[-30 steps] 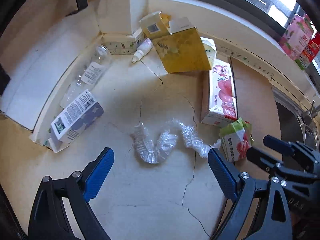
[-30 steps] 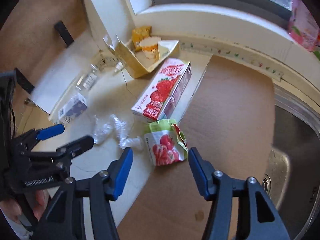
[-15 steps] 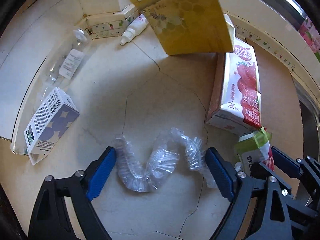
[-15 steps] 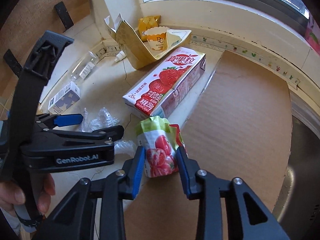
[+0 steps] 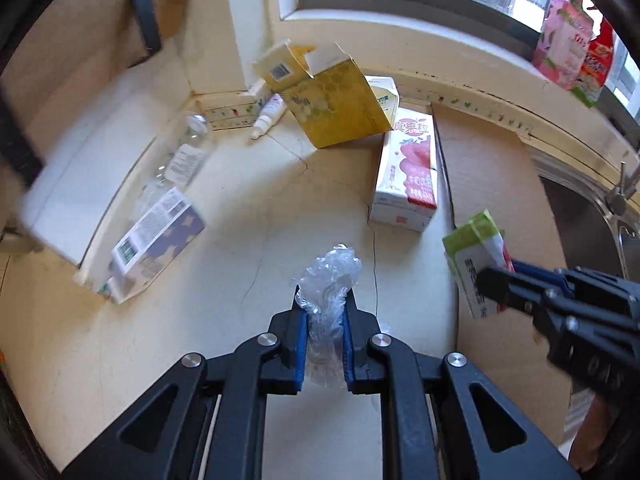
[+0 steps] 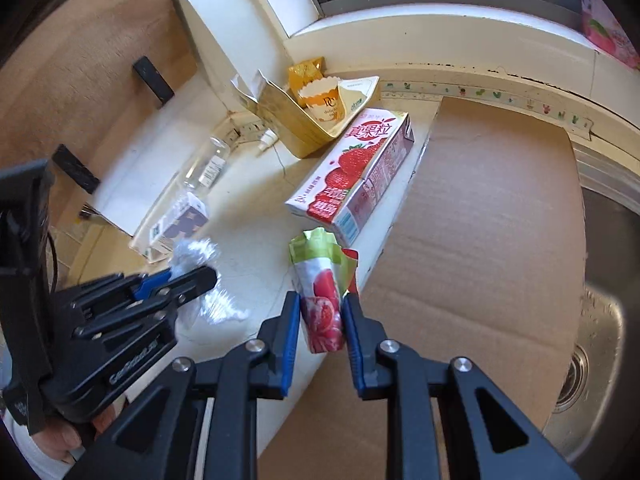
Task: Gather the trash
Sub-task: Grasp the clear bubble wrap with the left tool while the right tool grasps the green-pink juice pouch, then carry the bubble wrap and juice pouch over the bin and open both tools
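Left gripper (image 5: 325,312): fingers were fully closed on the plastic wrap (image 5: 329,280), a crinkled, clear, bunched film that stuck up past the blue pads and trailed below them over the surface (image 5: 240,248).
Right gripper (image 6: 320,312): fingers were closing, narrow, with the pouch (image 6: 322,292) between them and the pads against its sides; the pouch was a soft, creased foil pack, green at its torn top, white and red with fruit print lower down, held above the edge of the cardboard (image 6: 480,220).
Surface: pale, smooth, matt stone with thin dark cracks.
Cardboard: a flat brown corrugated sheet on the right part of the surface, beside a steel sink (image 6: 600,320).
Carton (image 6: 352,172): a long rectangular strawberry drink box lying on its side, touching the cardboard's edge.
Yellow box (image 5: 332,100): open, flaps up, honeycomb print, tilted in the corner; a pleated paper cup (image 6: 322,100) sat inside.
Bottle (image 5: 180,160): clear, cylindrical, lying against the white raised ledge.
Small box (image 5: 156,240): white and purple, blurred, lying near the bottle.
Dropper (image 5: 270,114): small white vial, lying beside the yellow box.
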### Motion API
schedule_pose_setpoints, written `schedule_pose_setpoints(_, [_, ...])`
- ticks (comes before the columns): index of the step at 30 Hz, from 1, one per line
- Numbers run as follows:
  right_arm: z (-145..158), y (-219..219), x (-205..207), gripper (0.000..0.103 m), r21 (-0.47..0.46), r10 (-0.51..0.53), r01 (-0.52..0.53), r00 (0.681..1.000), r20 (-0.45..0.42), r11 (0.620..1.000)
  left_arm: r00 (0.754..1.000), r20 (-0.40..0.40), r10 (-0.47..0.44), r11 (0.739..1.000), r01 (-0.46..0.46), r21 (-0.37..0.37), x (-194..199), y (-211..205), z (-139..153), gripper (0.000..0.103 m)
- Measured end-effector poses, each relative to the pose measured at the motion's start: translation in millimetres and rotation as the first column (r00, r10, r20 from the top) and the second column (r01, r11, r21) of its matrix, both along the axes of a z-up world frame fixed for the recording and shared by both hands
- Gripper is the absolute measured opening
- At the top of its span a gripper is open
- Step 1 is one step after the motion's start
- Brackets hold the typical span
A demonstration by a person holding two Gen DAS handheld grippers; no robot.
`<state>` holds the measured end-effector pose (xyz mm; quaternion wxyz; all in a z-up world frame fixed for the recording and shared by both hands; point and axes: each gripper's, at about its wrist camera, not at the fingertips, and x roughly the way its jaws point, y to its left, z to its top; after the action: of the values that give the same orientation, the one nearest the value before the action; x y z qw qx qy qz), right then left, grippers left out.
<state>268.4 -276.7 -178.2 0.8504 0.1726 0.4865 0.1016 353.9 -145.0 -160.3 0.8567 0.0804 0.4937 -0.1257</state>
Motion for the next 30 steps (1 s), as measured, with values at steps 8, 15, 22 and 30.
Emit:
schedule_pose_setpoints(8, [39.4, 36.8, -62.0, 0.022, 0.008, 0.02, -0.02, 0.999, 0.032, 1.0, 0.999, 0.017, -0.036, 0.999, 0.036, -0.022, -96.5, 54.1, 37.8, 0.012])
schedule_pose_setpoints(15, [72.2, 96.7, -136.1, 0.022, -0.05, 0.065, -0.062, 0.996, 0.059, 0.997, 0.992, 0.105, -0.077, 0.996, 0.082, -0.043, -172.8, 97.4, 71.0, 0.012])
schedule_pose_setpoints(22, [72.9, 160.5, -210.6, 0.022, -0.086, 0.09, -0.087, 0.995, 0.031, 0.993, 0.987, 0.133, -0.087, 0.993, 0.096, -0.063, -250.4, 150.0, 71.5, 0.012])
schedule_pose_setpoints(30, [32.1, 208.2, -275.1, 0.022, -0.078, 0.09, -0.098, 0.991, -0.102, 0.992, 0.996, 0.058, -0.073, 0.993, 0.078, -0.084, -318.2, 200.2, 32.5, 0.012])
